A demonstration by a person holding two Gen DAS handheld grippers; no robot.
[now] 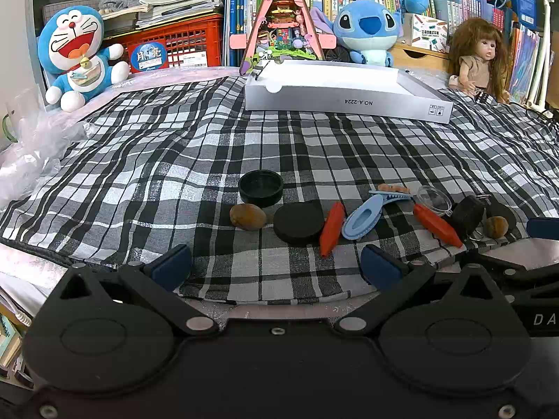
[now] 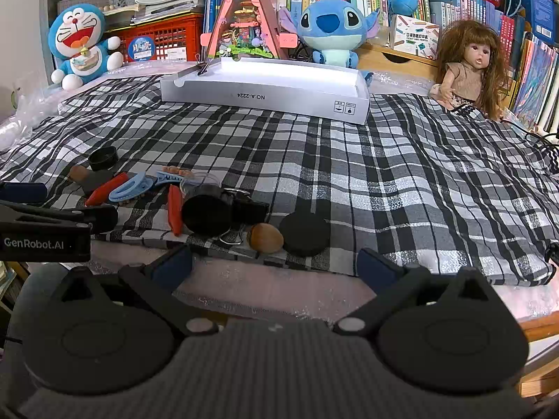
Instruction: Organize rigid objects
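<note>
While both tools hang over the near edge of the checked cloth (image 1: 314, 146): left gripper (image 1: 276, 265) spread wide, nothing between its pads. Along that near edge, left to right: black cup (image 1: 261, 188), brown nut (image 1: 248, 217), black disc (image 1: 298, 222), red peg (image 1: 332, 227), blue clip (image 1: 361, 217), clear lid (image 1: 434, 199). Right gripper (image 2: 274, 262) likewise spread, empty. Far side: white box (image 1: 344, 89); bare cloth between.

Two low, side-by-side wrist views over one checked cloth (image 1: 279, 139).
</note>
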